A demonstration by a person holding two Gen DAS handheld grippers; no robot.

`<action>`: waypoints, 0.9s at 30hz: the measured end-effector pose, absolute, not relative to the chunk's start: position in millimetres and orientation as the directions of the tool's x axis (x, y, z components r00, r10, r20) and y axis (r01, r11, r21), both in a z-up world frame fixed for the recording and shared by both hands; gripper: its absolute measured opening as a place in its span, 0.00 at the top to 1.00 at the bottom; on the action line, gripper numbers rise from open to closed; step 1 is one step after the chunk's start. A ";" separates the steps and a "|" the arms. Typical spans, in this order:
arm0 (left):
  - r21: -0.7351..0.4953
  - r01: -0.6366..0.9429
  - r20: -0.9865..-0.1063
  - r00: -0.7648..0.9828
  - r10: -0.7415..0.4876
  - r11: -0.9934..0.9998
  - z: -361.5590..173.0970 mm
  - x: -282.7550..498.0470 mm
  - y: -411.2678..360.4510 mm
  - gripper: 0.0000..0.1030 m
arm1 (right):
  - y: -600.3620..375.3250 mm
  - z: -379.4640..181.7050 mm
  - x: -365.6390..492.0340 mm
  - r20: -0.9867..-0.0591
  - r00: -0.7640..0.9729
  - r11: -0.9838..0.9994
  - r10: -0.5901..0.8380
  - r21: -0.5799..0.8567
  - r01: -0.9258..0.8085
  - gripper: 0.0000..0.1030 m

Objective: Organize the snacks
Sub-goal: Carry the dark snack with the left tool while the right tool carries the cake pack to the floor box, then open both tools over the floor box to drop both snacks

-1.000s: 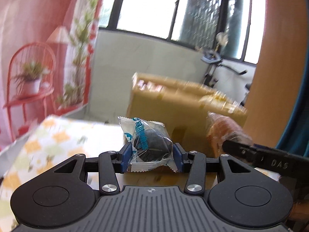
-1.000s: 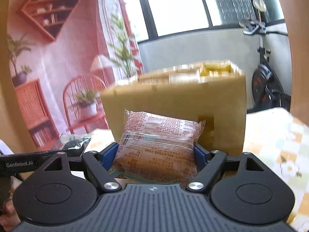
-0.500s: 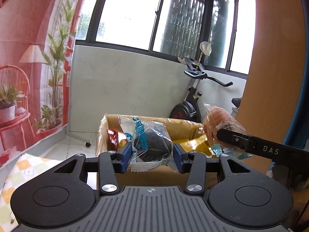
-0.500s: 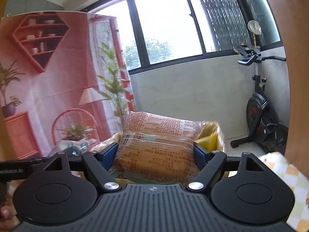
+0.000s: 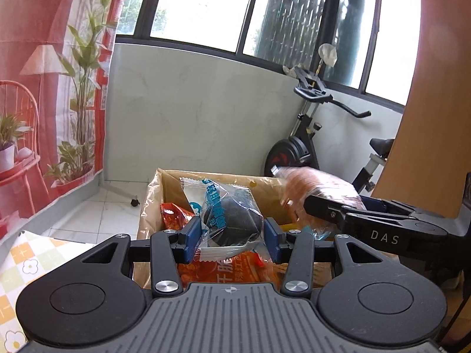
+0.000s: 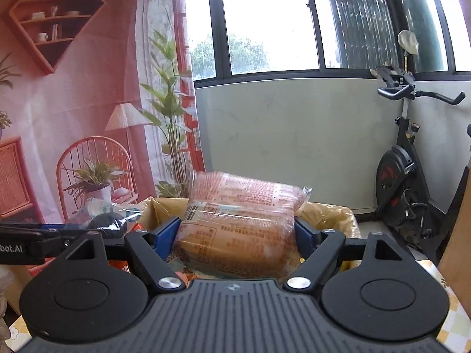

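Note:
My left gripper [image 5: 232, 239] is shut on a clear packet with a dark round snack [image 5: 232, 217] and holds it over the open cardboard box [image 5: 153, 206]. My right gripper [image 6: 238, 238] is shut on an orange bread-like packet [image 6: 238, 223], also above the box [image 6: 326, 214]. That packet shows blurred in the left wrist view [image 5: 318, 188], beside the right gripper's arm. The dark snack shows at the left in the right wrist view [image 6: 106, 220]. Red and orange snack packets [image 5: 223, 270] lie inside the box.
The box stands on a table with a checked flower cloth [image 5: 26, 264]. An exercise bike [image 6: 412, 182] stands behind at the right by a grey wall. A wooden panel [image 5: 435, 117] rises at the right. A red printed backdrop [image 6: 73, 103] hangs at the left.
Both grippers have risen and moved forward with their packets, from in front of the box's side to above its open top. The box's inside has come into view.

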State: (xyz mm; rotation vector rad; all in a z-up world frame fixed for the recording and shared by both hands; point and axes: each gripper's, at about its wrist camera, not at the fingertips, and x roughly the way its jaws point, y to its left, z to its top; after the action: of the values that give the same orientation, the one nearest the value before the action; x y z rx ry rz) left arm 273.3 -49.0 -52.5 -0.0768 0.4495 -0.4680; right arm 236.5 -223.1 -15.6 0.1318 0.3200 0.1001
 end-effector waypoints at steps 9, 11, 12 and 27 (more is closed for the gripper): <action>-0.188 0.417 -0.417 0.786 -0.457 0.889 -55.3 285.2 -48.8 0.47 | -215.1 -18.0 249.5 -0.339 0.929 0.988 0.146 0.103 -0.118 0.16; -0.194 0.415 -0.401 0.793 -0.458 0.889 -52.3 280.7 -44.2 0.47 | -216.7 -14.6 245.9 -0.332 0.932 0.987 0.144 0.116 -0.111 0.15; -0.196 0.417 -0.394 0.795 -0.461 0.888 -50.5 277.4 -41.9 0.47 | -217.9 -12.8 241.9 -0.327 0.934 0.986 0.145 0.121 -0.111 0.15; -0.104 0.427 -0.339 0.834 -0.436 0.898 -33.9 202.2 -31.6 0.47 | -216.0 -5.6 166.0 -0.274 0.953 0.988 0.127 0.125 -0.096 0.15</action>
State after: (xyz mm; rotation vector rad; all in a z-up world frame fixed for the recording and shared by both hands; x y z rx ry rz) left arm 202.2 -31.6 -33.9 -0.0238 0.3652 -0.4574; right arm 166.0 -216.0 -5.6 0.1108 0.2850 0.1135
